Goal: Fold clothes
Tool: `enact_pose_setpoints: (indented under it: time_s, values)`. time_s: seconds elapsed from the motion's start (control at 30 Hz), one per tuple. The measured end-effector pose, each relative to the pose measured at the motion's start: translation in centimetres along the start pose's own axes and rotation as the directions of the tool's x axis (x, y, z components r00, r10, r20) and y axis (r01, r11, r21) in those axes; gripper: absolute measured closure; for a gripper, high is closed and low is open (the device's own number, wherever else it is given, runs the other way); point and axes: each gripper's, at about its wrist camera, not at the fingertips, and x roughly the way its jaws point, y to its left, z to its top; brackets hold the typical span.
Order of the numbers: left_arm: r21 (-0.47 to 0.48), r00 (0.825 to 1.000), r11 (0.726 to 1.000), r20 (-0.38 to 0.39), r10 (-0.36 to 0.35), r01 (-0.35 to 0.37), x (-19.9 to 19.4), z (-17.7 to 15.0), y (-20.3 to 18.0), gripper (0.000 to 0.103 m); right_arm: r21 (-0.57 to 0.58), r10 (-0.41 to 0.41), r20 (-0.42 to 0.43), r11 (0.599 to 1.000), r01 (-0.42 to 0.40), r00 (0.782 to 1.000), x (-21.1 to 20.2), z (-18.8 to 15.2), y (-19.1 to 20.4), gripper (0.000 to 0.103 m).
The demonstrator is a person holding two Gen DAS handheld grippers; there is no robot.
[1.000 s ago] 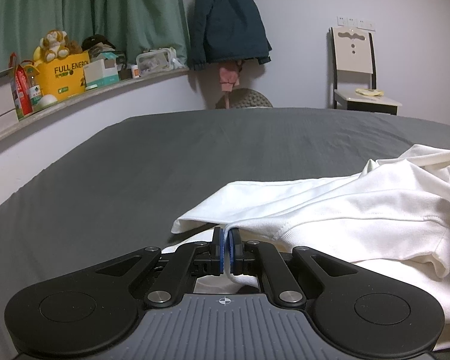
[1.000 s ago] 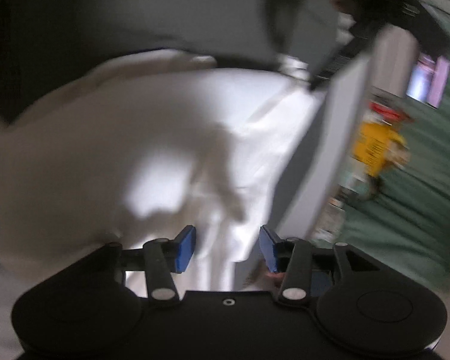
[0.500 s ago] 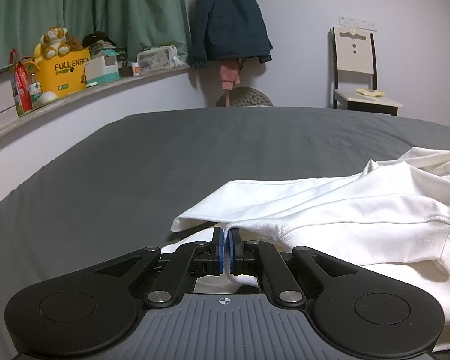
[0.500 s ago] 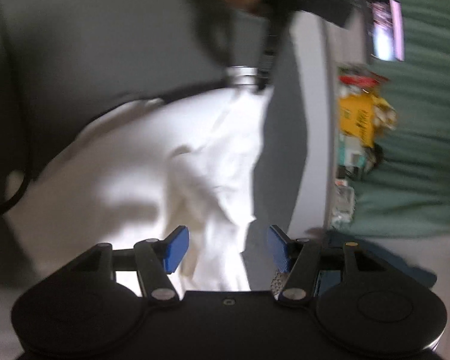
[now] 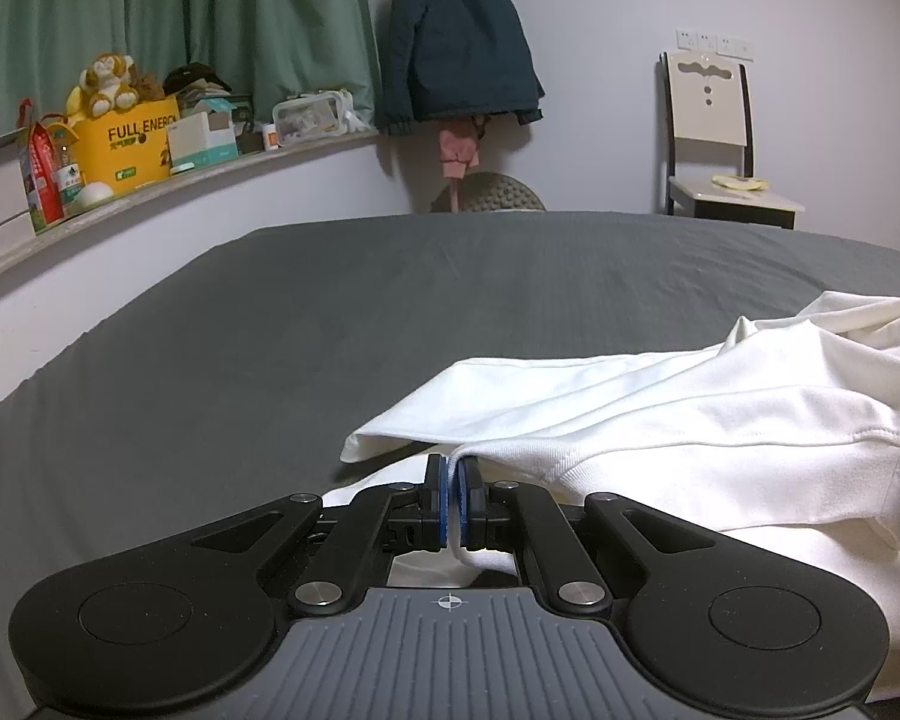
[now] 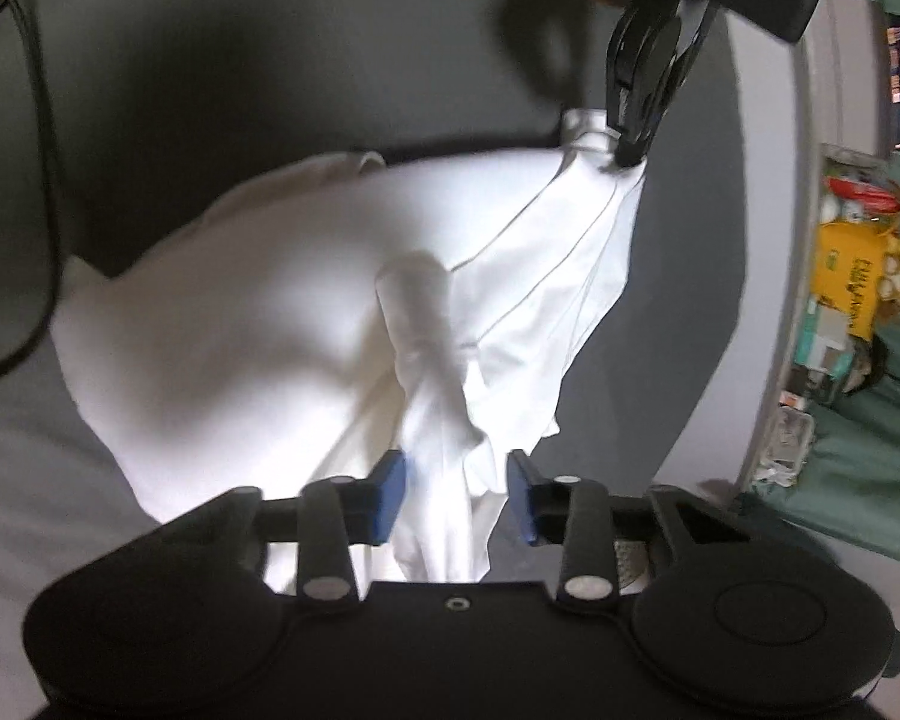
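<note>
Dim room, blurred right view

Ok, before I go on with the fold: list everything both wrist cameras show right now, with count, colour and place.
white garment: one, white, on the bed, right side of the left wrist view
bed sheet: one, dark grey, under the garment
curtain: green, behind the ledge
yellow box: one, on the ledge, plush toy on top
jacket: one, dark teal, hanging on the far wall
chair: one, cream and dark, far right by the wall
left gripper: black with blue pads, shut on a garment edge
right gripper: black with blue pads, open, a bunched fold of the garment between its jaws
</note>
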Motion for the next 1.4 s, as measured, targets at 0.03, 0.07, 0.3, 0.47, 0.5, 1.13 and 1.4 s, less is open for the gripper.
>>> enact_pose_setpoints:
  time_s: [0.03, 0.07, 0.3, 0.47, 0.5, 1.13, 1.4]
  values:
    - [0.000, 1.000, 1.000, 0.000, -0.001, 0.001, 0.0, 0.0, 0.0, 0.099, -0.012, 0.009, -0.005, 1.000, -0.009, 1.000, 0.2, 0.0, 0.0, 0.070]
    - [-0.001, 1.000, 1.000, 0.001, -0.001, 0.001, 0.0, 0.0, 0.0, 0.099, -0.025, 0.017, -0.009, 1.000, -0.017, 1.000, 0.4, 0.0, -0.1, 0.070]
    - [-0.005, 1.000, 1.000, 0.002, -0.007, 0.007, 0.0, -0.1, 0.2, 0.099, -0.043, 0.057, -0.025, 0.997, -0.058, 0.998, 1.5, 0.6, 0.3, 0.093]
    - [0.002, 1.000, 1.000, 0.010, -0.007, 0.007, 0.0, -0.1, 0.3, 0.099, 0.103, -0.020, -0.058, 0.994, 0.026, 0.998, 1.1, 0.3, 0.3, 0.099]
    - [0.006, 1.000, 1.000, 0.015, -0.004, 0.004, 0.0, -0.1, 0.3, 0.099, 0.163, -0.069, -0.074, 0.983, 0.080, 0.995, 0.7, 0.1, 0.2, 0.099]
    - [0.149, 0.552, 0.912, 0.828, 0.096, -0.382, -23.0, 10.8, -3.8, 0.099, 0.803, -0.623, -0.551, -0.215, 0.556, 0.555, -26.9, -10.7, -7.4, 0.100]
    - [-0.019, 0.130, 0.880, 0.987, 0.092, -0.474, -39.2, 19.0, -3.4, 0.099, 0.640, -0.739, -0.672, -0.558, 0.528, 0.033, -40.8, -9.3, -7.9, 0.099]
